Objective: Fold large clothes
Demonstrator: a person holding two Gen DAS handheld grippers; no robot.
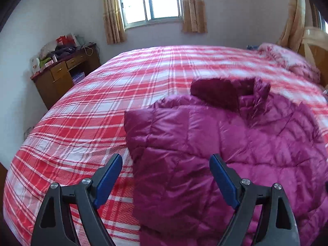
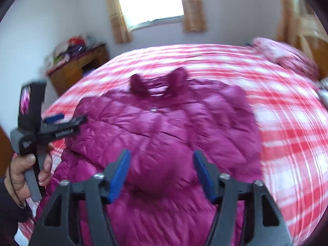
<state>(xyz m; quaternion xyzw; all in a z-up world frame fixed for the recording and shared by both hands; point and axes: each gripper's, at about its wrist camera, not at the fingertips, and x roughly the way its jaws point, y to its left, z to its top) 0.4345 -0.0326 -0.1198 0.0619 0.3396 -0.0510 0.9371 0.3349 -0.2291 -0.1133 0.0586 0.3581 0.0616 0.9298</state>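
A magenta quilted down jacket (image 1: 225, 143) lies spread on the bed, its dark furry hood (image 1: 217, 92) at the far end. A sleeve is folded over its left side (image 1: 155, 127). My left gripper (image 1: 166, 162) is open and empty, above the jacket's left edge. In the right wrist view the jacket (image 2: 164, 127) fills the middle, hood trim (image 2: 160, 82) at the far end. My right gripper (image 2: 162, 157) is open and empty above the jacket's lower middle. The left gripper (image 2: 59, 121), held by a hand, shows at the left of that view.
The bed has a red and white plaid sheet (image 1: 123, 78). A pink floral quilt (image 1: 287, 59) lies at the far right by the wooden headboard (image 1: 313, 47). A wooden desk (image 1: 61, 73) with clutter stands at the left wall. A window (image 1: 151, 0) is behind.
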